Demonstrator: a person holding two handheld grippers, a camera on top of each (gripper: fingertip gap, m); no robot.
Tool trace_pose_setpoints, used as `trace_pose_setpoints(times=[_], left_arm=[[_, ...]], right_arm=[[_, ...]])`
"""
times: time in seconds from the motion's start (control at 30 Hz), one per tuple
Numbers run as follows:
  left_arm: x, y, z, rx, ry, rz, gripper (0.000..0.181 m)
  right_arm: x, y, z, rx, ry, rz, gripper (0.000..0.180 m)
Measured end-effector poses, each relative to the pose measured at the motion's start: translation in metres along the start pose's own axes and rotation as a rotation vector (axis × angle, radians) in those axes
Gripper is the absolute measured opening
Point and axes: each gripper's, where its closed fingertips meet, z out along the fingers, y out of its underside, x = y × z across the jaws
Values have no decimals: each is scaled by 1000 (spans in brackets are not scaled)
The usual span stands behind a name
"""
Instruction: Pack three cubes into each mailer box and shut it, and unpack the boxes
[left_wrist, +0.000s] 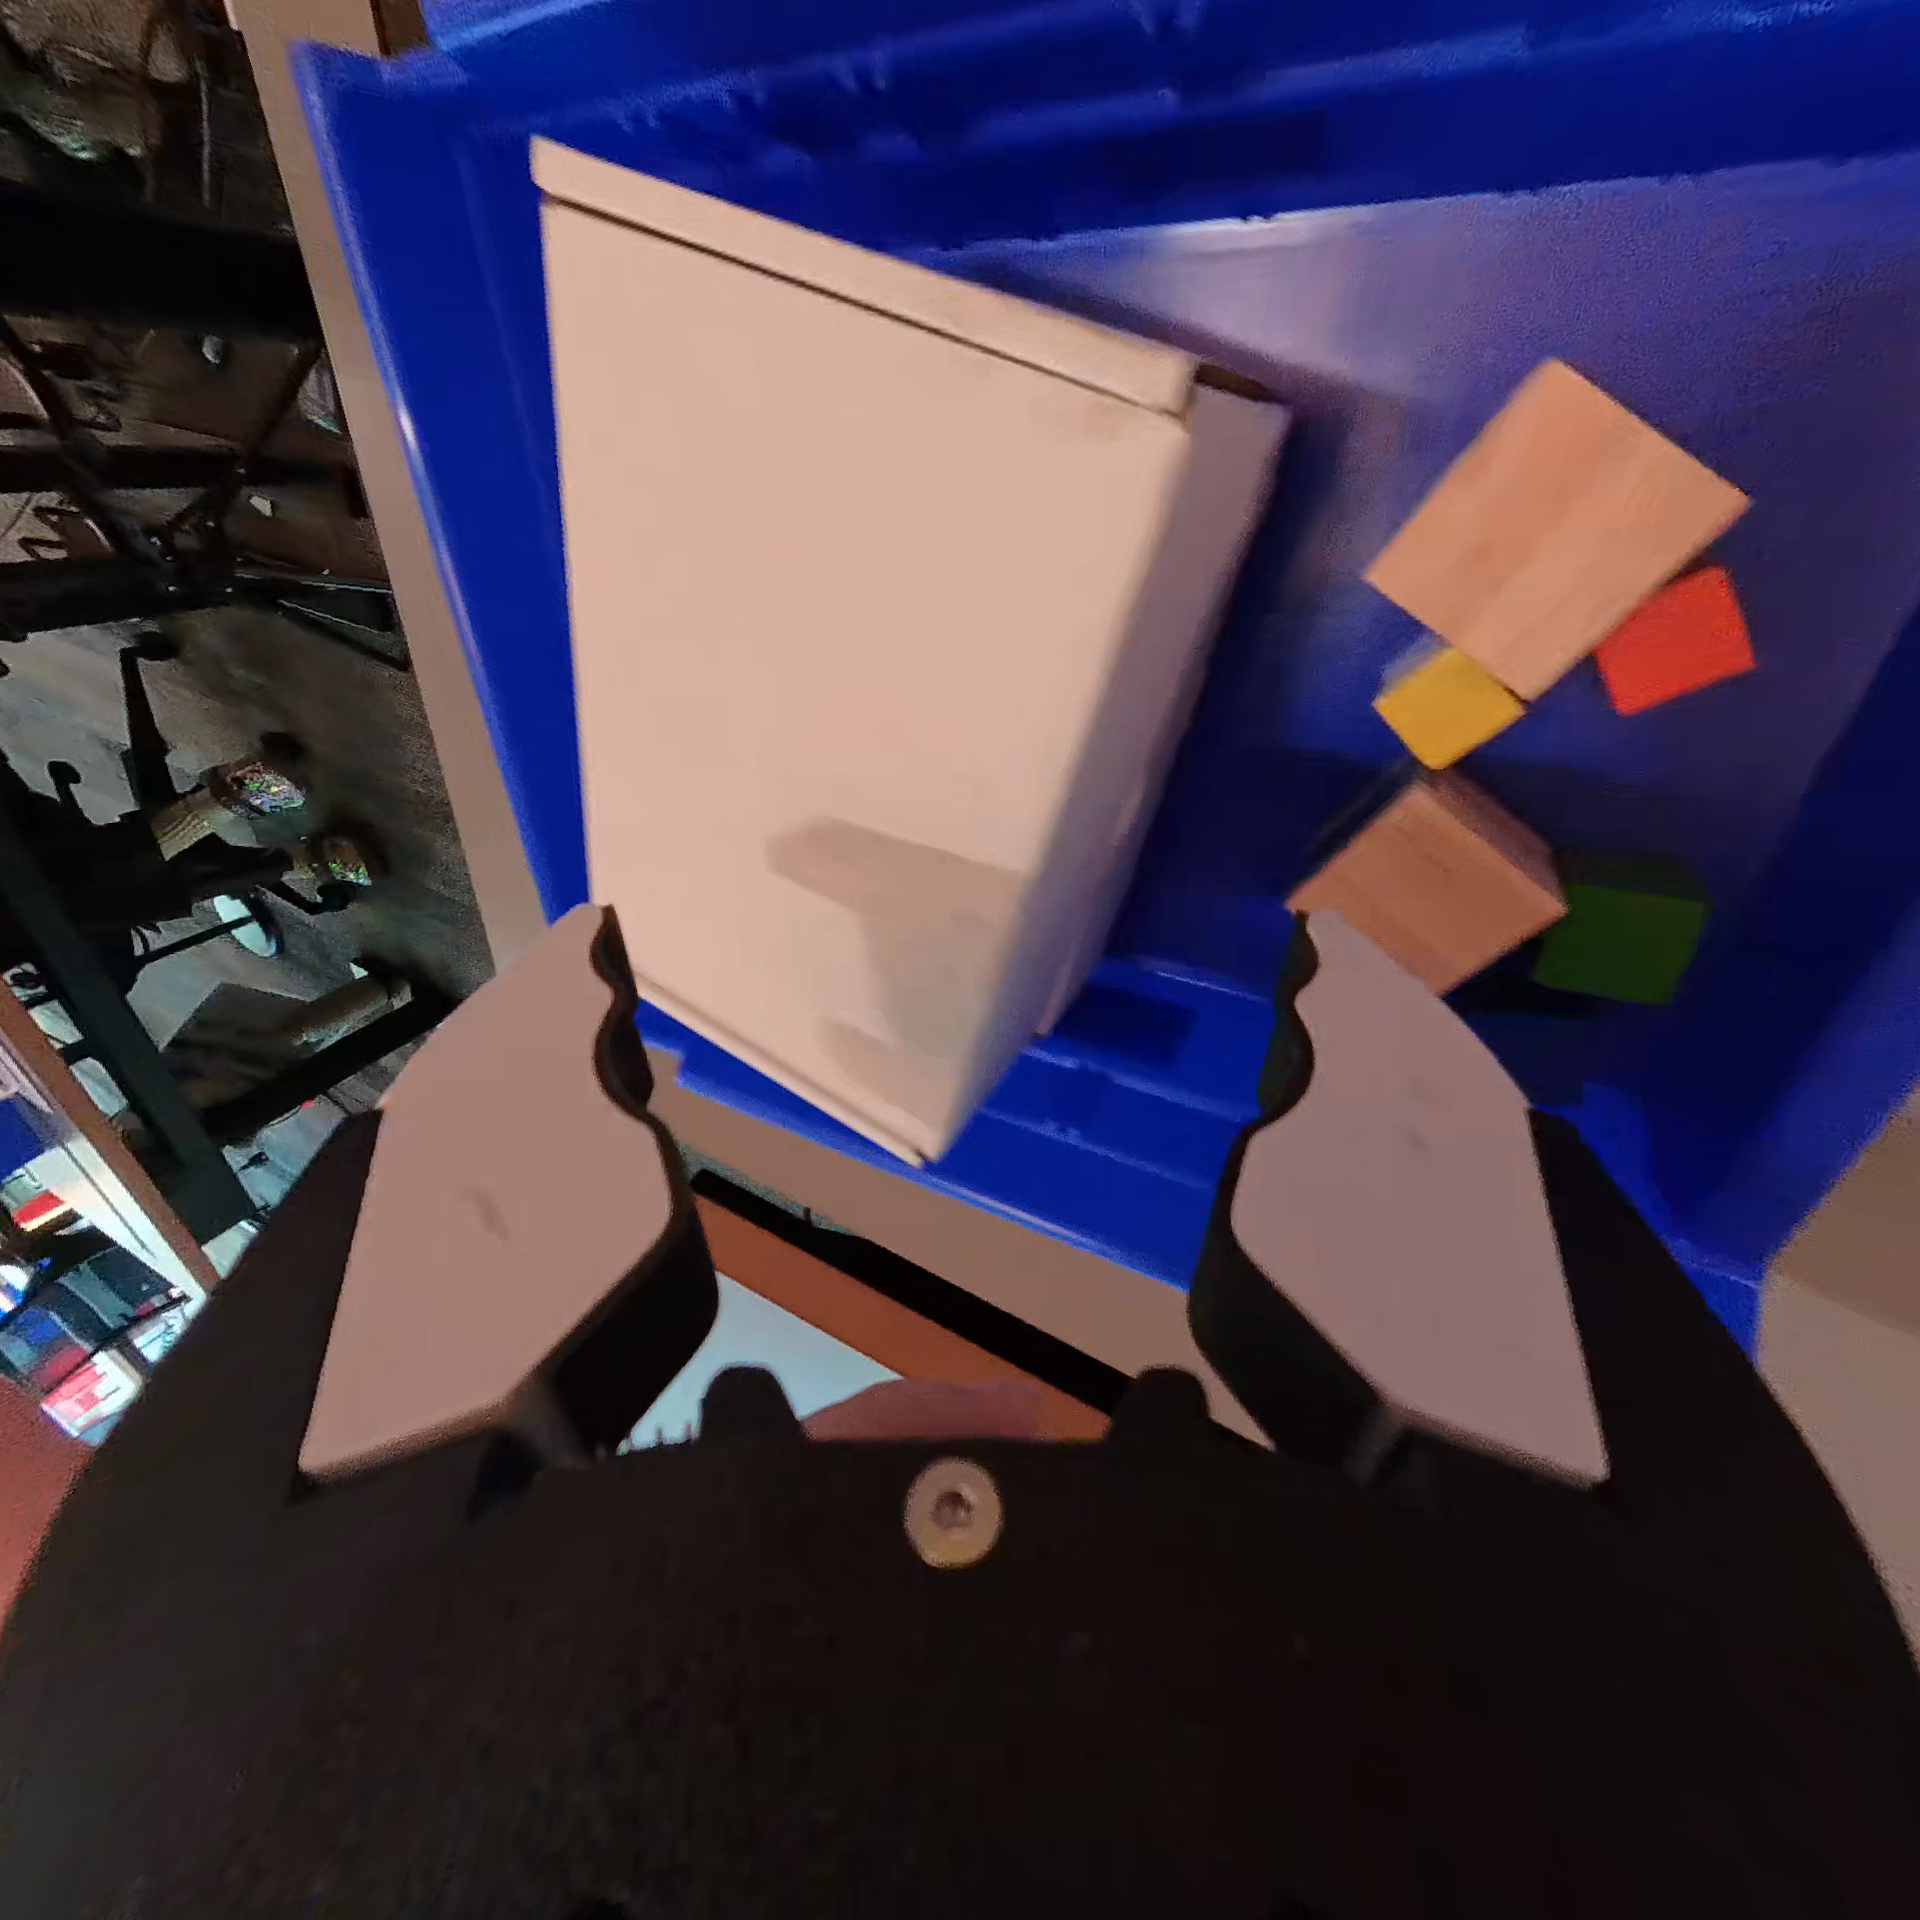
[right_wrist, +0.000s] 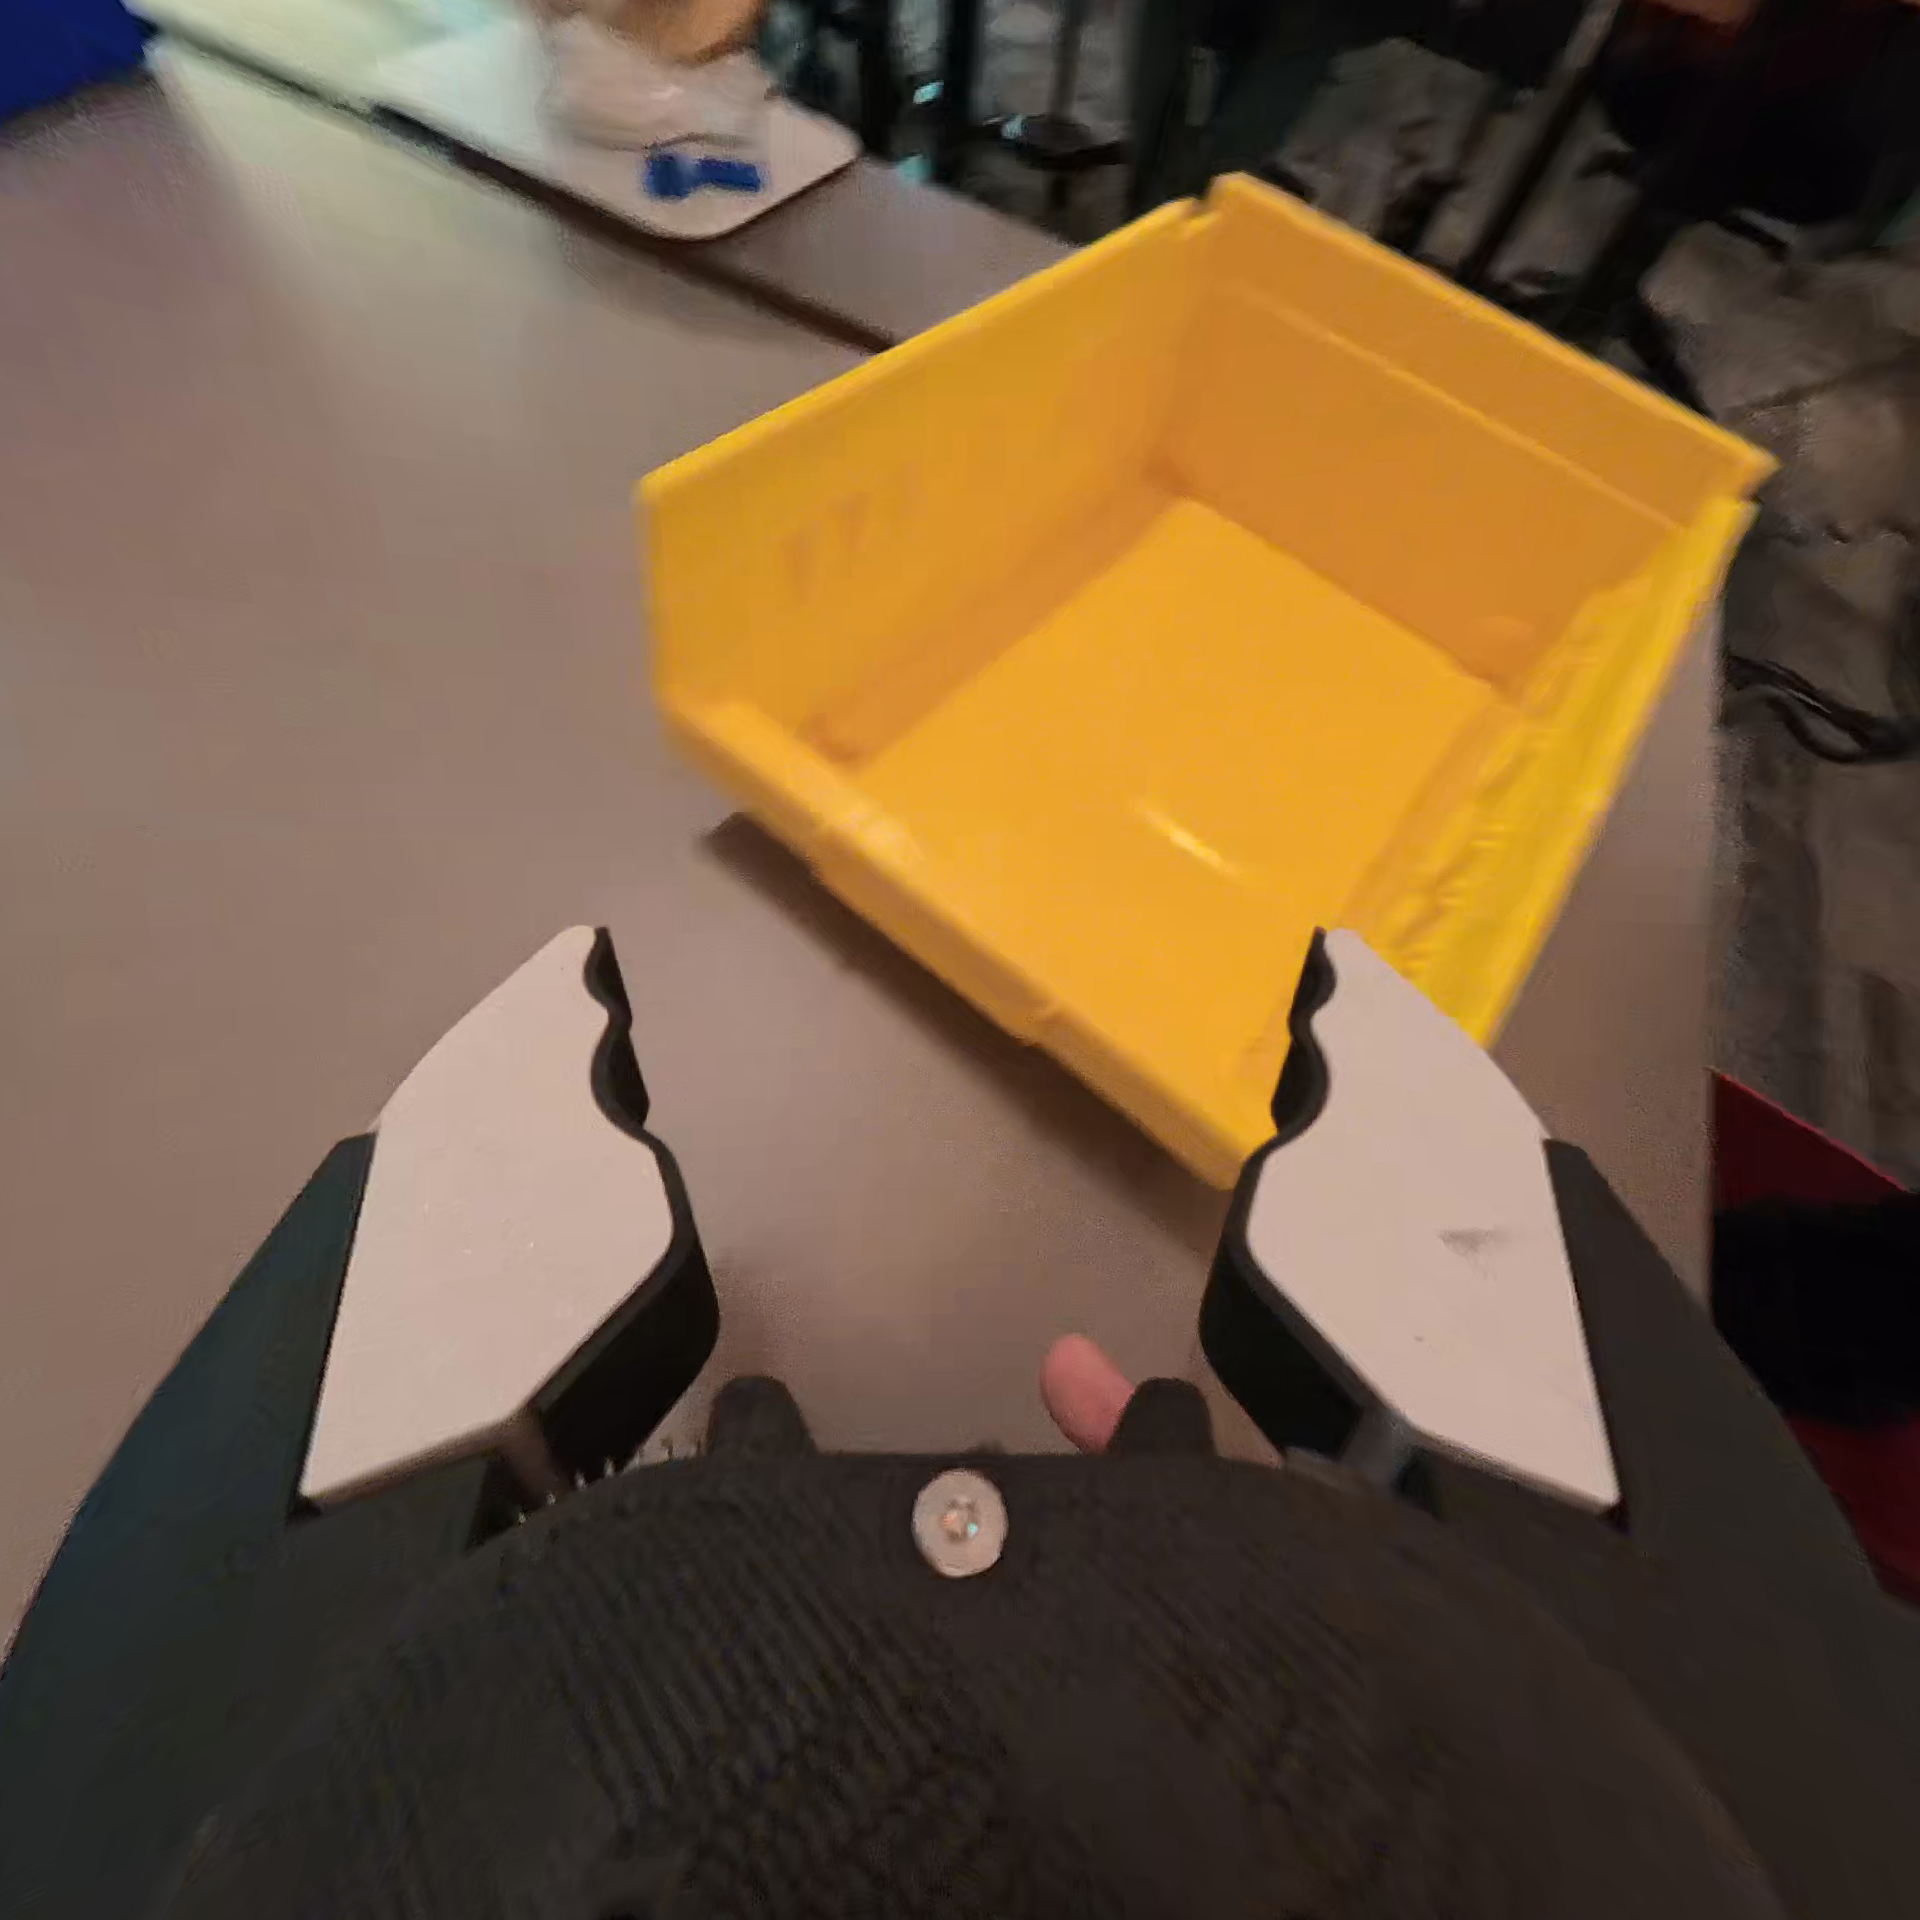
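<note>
mailer box (left_wrist: 862, 623): closed, lying in the blue bin (left_wrist: 1143, 1122) beside loose cubes (left_wrist: 1444, 707) | we judge unpacking underway or packing not begun | left tool (left_wrist: 956, 935), right tool (right_wrist: 956, 956) both wide, empty | yellow bin (right_wrist: 935, 468) on the counter (right_wrist: 312, 623) holds nothing

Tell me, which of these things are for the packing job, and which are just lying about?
For the job: white mailer box, red cube, yellow cube, green cube, two plain wooden cubes, blue bin.
Lying about: empty yellow bin, grey table.
</note>
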Motion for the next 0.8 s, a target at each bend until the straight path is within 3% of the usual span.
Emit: trace_pose_setpoints(times=[0.13,0.23,0.4,0.57,0.8], left_arm=[[-28,-22,12,2,49,36,115],[-32,-30,23,-20,144,39,119],[-21,-23,44,-112,295,38,123],[-15,-15,59,-139,355,-48,145],[-15,-10,62,-168,327,-44,146]], right_arm=[[-33,26,-14,-65,-49,-134,114],[-46,33,-22,-43,-116,-30,109],[-47,40,-33,-25,-138,-1,117],[-47,14,-31,109,-195,132,110],[-74,6,-5,94,-250,67,108]])
